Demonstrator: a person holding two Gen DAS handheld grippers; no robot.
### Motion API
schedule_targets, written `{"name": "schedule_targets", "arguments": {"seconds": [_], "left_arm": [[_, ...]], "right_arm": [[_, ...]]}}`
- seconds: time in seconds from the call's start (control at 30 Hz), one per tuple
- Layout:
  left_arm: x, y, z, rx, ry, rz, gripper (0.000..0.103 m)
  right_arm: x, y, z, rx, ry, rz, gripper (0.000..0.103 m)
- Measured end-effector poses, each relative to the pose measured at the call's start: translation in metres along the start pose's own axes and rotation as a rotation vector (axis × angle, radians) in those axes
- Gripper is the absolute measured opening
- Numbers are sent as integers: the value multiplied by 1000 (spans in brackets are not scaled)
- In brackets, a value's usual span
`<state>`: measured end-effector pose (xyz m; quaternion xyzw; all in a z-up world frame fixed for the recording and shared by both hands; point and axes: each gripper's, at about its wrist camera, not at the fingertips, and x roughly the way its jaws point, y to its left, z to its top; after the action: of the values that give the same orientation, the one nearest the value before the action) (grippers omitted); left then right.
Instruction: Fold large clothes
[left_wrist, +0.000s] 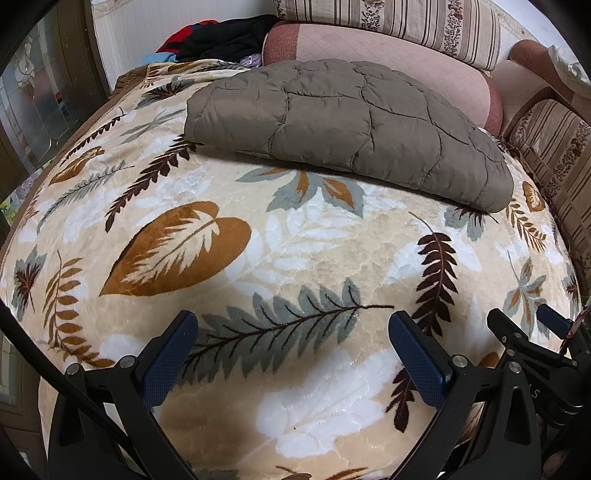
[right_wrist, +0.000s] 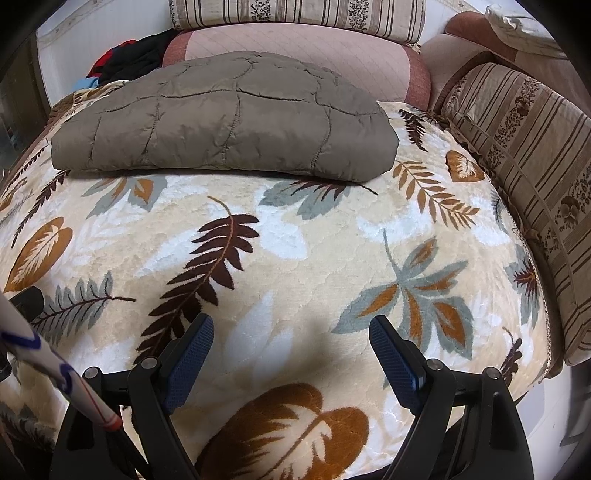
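A brown quilted jacket lies folded into a flat bundle on the far part of a leaf-patterned cream blanket. It also shows in the right wrist view on the same blanket. My left gripper is open and empty, held above the near part of the blanket, well short of the jacket. My right gripper is open and empty, also over the near blanket. The right gripper shows at the right edge of the left wrist view.
Pink quilted cushion and striped pillows lie behind the jacket. A striped cushion runs along the right side. A pile of dark and red clothes sits at the back left. A white pole crosses the lower left of the right wrist view.
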<state>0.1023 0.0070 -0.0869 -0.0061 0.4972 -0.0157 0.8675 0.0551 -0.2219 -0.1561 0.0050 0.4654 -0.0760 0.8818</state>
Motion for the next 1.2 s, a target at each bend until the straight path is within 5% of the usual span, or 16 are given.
{"name": "schedule_targets", "arguments": {"seconds": [1.2], "left_arm": [[-38, 3, -4, -12, -128, 1, 103]], "right_arm": [[-22, 9, -5, -41, -54, -28, 89]]}}
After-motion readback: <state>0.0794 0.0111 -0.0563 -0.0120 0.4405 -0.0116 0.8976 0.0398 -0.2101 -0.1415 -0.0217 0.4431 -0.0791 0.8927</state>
